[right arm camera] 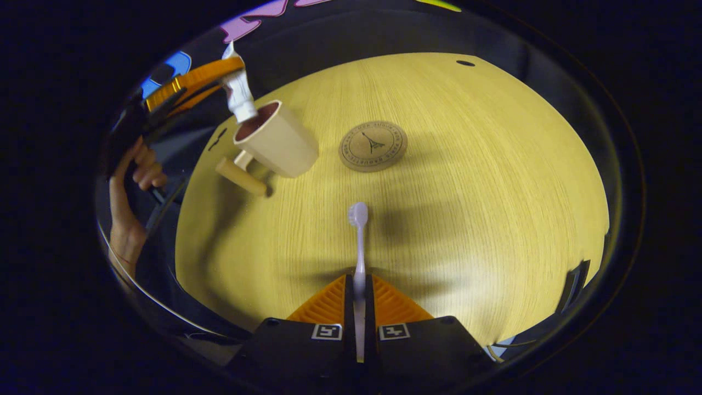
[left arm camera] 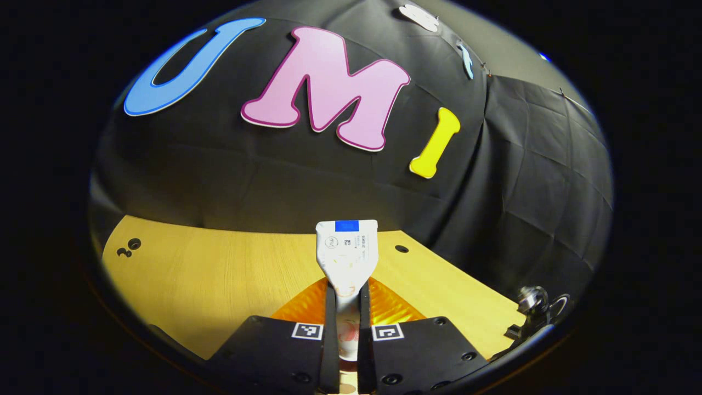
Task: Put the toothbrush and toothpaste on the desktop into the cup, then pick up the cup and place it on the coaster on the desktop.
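Observation:
My left gripper (left arm camera: 346,307) is shut on a white toothpaste tube (left arm camera: 346,255), whose flat crimped end points away from me over the wooden desktop (left arm camera: 208,280). In the right gripper view that tube (right arm camera: 237,90) hangs cap-down at the mouth of the beige cup (right arm camera: 277,140), still held by the left gripper (right arm camera: 222,74) and a hand (right arm camera: 134,170). The cup has a wooden handle (right arm camera: 241,176). My right gripper (right arm camera: 359,293) is shut on a white toothbrush (right arm camera: 359,241), bristle head forward, above the desktop. A round cork coaster (right arm camera: 373,145) lies just right of the cup.
The black cloth wall (left arm camera: 274,175) rises behind the desktop. Small round holes (left arm camera: 402,248) sit near the desk's far edge. A metal fitting (left arm camera: 531,300) stands at the desk's right edge in the left gripper view. Bare wood (right arm camera: 466,219) spreads right of the toothbrush.

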`<state>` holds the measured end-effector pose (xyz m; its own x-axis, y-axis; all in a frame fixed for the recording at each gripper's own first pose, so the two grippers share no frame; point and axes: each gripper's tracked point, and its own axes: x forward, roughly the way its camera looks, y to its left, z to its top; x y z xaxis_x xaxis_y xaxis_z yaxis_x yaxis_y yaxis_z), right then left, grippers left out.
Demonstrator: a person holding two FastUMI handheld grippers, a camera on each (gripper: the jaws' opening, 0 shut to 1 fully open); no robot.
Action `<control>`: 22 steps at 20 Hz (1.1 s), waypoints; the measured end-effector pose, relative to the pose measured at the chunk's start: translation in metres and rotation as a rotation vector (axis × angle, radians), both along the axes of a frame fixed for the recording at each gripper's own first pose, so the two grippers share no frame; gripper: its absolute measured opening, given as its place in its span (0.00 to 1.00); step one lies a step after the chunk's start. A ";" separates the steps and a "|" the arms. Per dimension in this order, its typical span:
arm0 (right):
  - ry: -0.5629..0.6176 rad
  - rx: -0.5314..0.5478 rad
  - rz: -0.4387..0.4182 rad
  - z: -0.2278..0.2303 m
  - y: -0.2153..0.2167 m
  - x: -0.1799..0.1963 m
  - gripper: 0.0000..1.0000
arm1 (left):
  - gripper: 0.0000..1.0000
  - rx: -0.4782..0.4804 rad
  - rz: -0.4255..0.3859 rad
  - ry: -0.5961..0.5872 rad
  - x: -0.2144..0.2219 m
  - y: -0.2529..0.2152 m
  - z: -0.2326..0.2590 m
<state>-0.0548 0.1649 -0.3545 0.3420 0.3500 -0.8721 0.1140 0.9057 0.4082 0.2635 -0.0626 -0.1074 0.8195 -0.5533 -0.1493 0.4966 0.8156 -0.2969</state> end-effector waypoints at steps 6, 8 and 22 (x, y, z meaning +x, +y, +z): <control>-0.239 0.032 -0.014 0.064 -0.009 0.047 0.10 | 0.18 0.035 0.005 0.027 0.008 -0.004 -0.022; -0.304 0.034 -0.004 0.090 -0.007 0.059 0.10 | 0.18 0.044 0.011 0.037 0.009 -0.003 -0.028; -0.428 0.074 -0.044 0.139 -0.004 0.085 0.10 | 0.27 0.053 -0.049 0.142 -0.017 -0.009 -0.063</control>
